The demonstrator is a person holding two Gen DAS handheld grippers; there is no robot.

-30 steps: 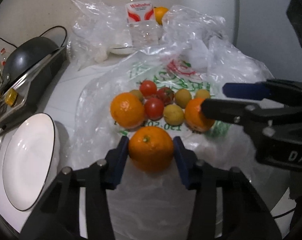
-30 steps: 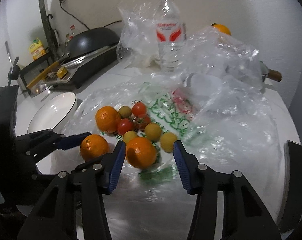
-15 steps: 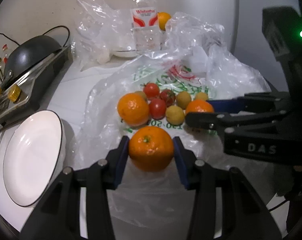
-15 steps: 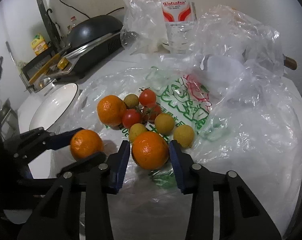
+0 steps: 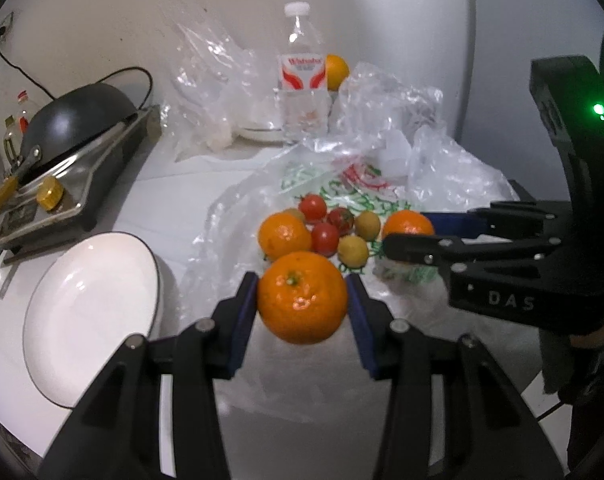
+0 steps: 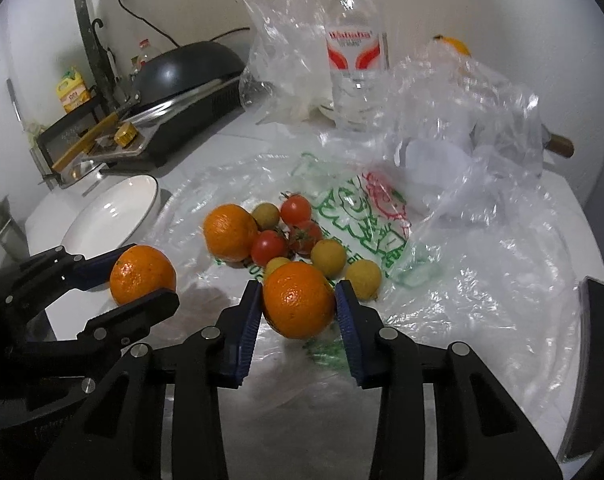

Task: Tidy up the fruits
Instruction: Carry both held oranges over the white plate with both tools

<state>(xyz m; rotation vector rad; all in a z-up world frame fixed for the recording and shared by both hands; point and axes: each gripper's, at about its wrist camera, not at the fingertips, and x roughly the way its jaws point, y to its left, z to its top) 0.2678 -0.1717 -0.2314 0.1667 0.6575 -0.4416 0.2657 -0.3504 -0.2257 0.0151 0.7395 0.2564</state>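
My left gripper [image 5: 302, 300] is shut on an orange [image 5: 302, 297] and holds it above the plastic sheet; it also shows in the right wrist view [image 6: 143, 275]. My right gripper [image 6: 298, 306] is shut on a second orange [image 6: 299, 305], seen in the left wrist view [image 5: 408, 224] between its fingers. A third orange [image 6: 230, 232], three red tomatoes [image 6: 268, 247] and several small yellow-green fruits [image 6: 328, 255] lie on the printed plastic bag [image 6: 366, 216]. A white plate [image 5: 90, 312] sits at the left.
A water bottle [image 6: 356, 60] stands at the back among crumpled clear bags [image 6: 462, 112]. Another orange [image 5: 337, 72] sits behind the bottle. A stove with a dark pan [image 5: 74, 128] is at the far left.
My right gripper closed on its orange and lifted it. My left gripper raised its orange and drew back, bringing the white plate more into view.
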